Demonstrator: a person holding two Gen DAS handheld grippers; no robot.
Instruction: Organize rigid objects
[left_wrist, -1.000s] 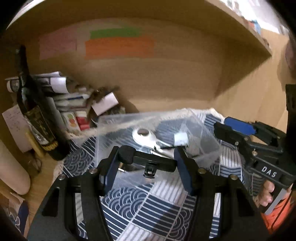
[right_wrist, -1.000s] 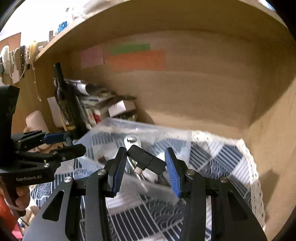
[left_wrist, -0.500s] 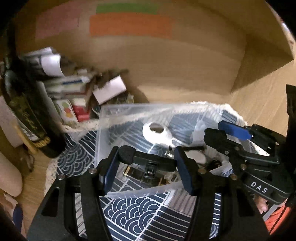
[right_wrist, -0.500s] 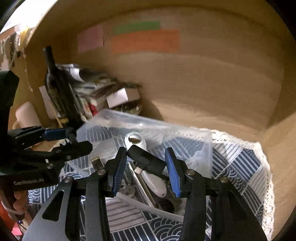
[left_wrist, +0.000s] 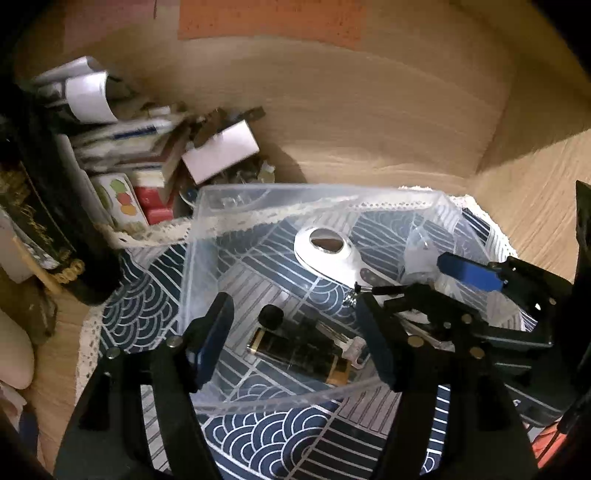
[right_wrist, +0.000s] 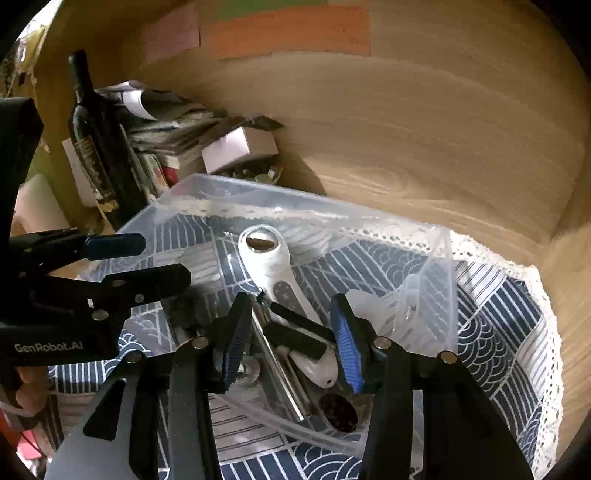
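Note:
A clear plastic bin (left_wrist: 266, 400) (right_wrist: 432, 280) sits on a navy patterned cloth (left_wrist: 273, 439). Inside lie a white opener-like tool (left_wrist: 328, 254) (right_wrist: 273, 269), a black and gold lighter-like piece (left_wrist: 299, 350), metal bits and a black adapter (right_wrist: 299, 334). My left gripper (left_wrist: 295, 339) is open and empty over the bin's near side, above the black and gold piece. My right gripper (right_wrist: 291, 343) is open over the bin with the black adapter lying between its fingers (right_wrist: 345, 339), not clamped. Each gripper shows in the other's view: the right (left_wrist: 458, 288), the left (right_wrist: 110, 266).
A dark wine bottle (right_wrist: 96, 147) (left_wrist: 48, 206) stands left of the bin. A pile of papers and small boxes (left_wrist: 155, 147) (right_wrist: 207, 144) lies behind it. The wooden shelf back wall (right_wrist: 406, 129) and right wall close the space.
Both grippers moved forward and down over the bin and opened. The left let go of its black clip-like piece; the right released the black adapter, which now lies in the bin.

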